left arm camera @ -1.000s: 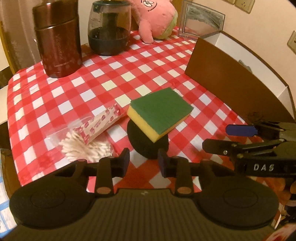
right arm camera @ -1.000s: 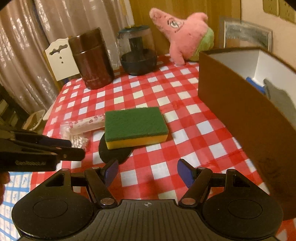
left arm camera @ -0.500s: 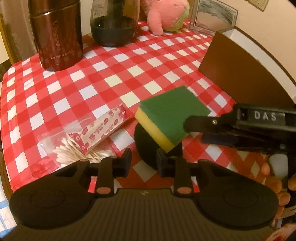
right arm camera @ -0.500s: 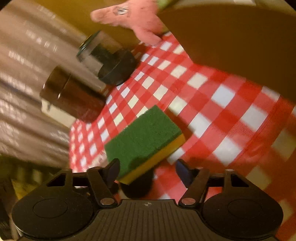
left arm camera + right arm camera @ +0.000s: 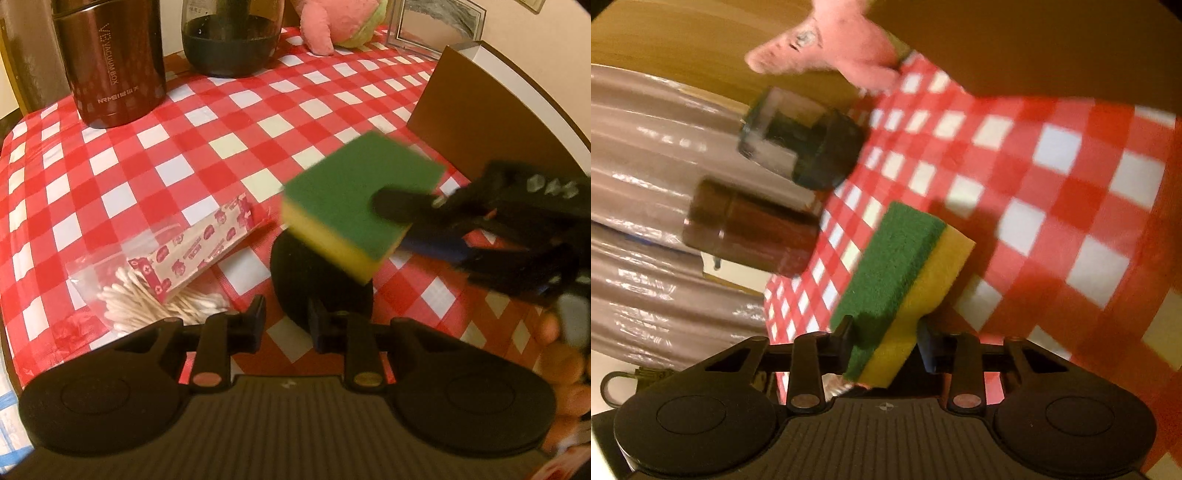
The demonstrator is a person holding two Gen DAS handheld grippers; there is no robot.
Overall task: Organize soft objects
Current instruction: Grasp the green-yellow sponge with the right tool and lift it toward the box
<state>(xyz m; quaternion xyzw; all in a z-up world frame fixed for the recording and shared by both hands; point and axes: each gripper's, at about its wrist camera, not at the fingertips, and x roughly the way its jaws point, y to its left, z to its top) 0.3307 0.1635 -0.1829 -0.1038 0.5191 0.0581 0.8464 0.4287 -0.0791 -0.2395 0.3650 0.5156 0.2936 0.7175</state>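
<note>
A green and yellow sponge [image 5: 354, 199] is held above the checked tablecloth, over a black round disc [image 5: 317, 291]. My right gripper [image 5: 886, 339], rolled on its side, is shut on the sponge [image 5: 905, 277]; it shows in the left wrist view [image 5: 406, 225] coming in from the right. My left gripper [image 5: 286, 317] is empty, its fingers a narrow gap apart, low over the table's near edge. A pink plush toy [image 5: 332, 22] sits at the far side and also shows in the right wrist view [image 5: 834, 48].
A brown box [image 5: 491, 107] with a white inside stands at the right. A brown vacuum canister [image 5: 110, 62] and a dark glass jar [image 5: 229, 37] stand at the back. A bag of cotton swabs [image 5: 166, 291] lies at the left. A framed picture [image 5: 436, 26] leans behind.
My right gripper rolled sideways, moved in over the sponge, shut on it and lifted it off the black disc. My left gripper moved slightly closer to the table.
</note>
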